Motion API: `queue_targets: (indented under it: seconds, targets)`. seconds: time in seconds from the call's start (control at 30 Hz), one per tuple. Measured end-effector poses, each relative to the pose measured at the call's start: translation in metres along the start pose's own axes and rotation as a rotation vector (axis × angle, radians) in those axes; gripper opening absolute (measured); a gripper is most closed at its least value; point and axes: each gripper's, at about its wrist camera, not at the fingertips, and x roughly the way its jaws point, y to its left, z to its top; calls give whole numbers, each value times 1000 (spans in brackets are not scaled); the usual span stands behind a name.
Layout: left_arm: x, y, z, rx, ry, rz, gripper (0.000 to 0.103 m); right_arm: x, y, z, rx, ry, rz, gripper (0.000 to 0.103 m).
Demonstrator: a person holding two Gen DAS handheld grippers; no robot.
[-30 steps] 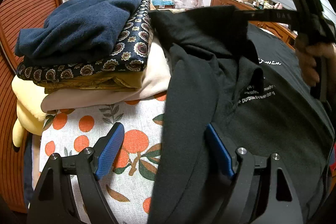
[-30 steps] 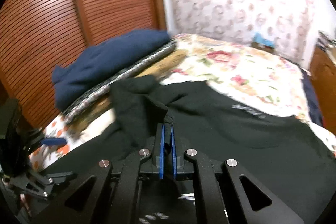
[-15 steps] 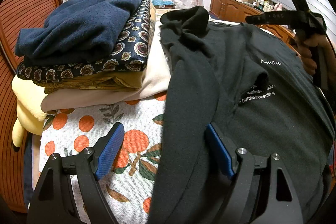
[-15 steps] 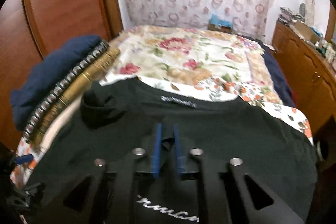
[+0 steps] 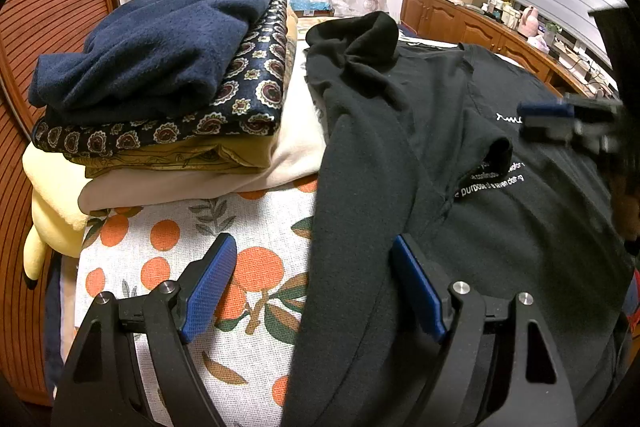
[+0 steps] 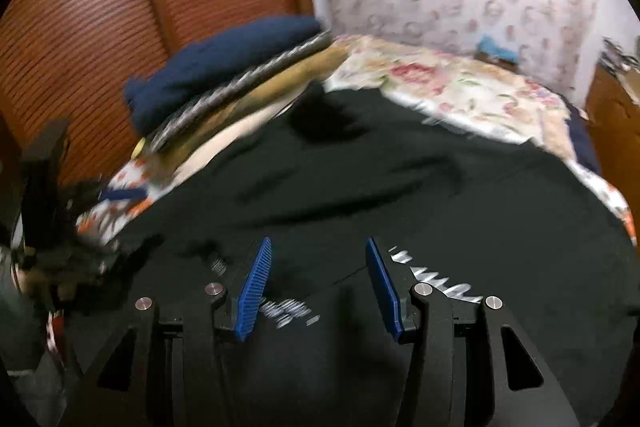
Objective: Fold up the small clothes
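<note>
A black T-shirt (image 5: pixel 420 131) with white lettering lies spread on the bed, one sleeve bunched at its far left corner. My left gripper (image 5: pixel 314 267) stands open over the shirt's near left edge, which runs between its blue pads (image 5: pixel 212 283) without being pinched. In the right wrist view, blurred, the same shirt (image 6: pixel 400 187) fills the middle. My right gripper (image 6: pixel 318 283) hovers over the chest print, its jaws opening with nothing between them. It shows as a blurred shape (image 5: pixel 560 119) at the right edge of the left wrist view.
A stack of folded clothes (image 5: pixel 160 67), navy fleece on top, sits at the bed's far left (image 6: pixel 224 67). A yellow plush (image 5: pixel 52 203) hangs beside it. The orange-print cover (image 5: pixel 180 227) lies bare at front left. A slatted wooden wardrobe (image 6: pixel 120 7) stands left, cabinets (image 5: pixel 460 23) right.
My right gripper let go of the black fabric it pinched, spread its jaws and came down toward the shirt's chest. The lifted sleeve now lies on the shirt. The left gripper stayed put.
</note>
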Motion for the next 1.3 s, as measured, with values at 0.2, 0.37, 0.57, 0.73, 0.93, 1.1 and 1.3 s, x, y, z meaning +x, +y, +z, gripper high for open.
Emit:
queue_targets:
  seconds: [0.2,0.37,0.57,0.73,0.93,1.1,1.3]
  targets:
    - [-1,1,0,-4,-1,-2,81,27,20,-9,-84,41,-46,51]
    - [-3,1,-1,-3,-17,24,81,31,21,-14,-111,44,-71,9]
    - [-23,-4,-1,-1,-83,33,81,5,20,-20,-113,2,-53,7]
    - [-52,-17,7,17,-162,15,81,-3,28,-33,-123,13,-31,7]
    - [-59,-38,14,51,-196,-11,81,-14,27,-39,-122,12,-70,38]
    - [-53,-46,13,65,-190,-24,81,-31,15,-45,-71,-31,-126,55]
    - [-48,-56,16,78,-188,-32,81,-53,-7,-64,2,-67,-197,64]
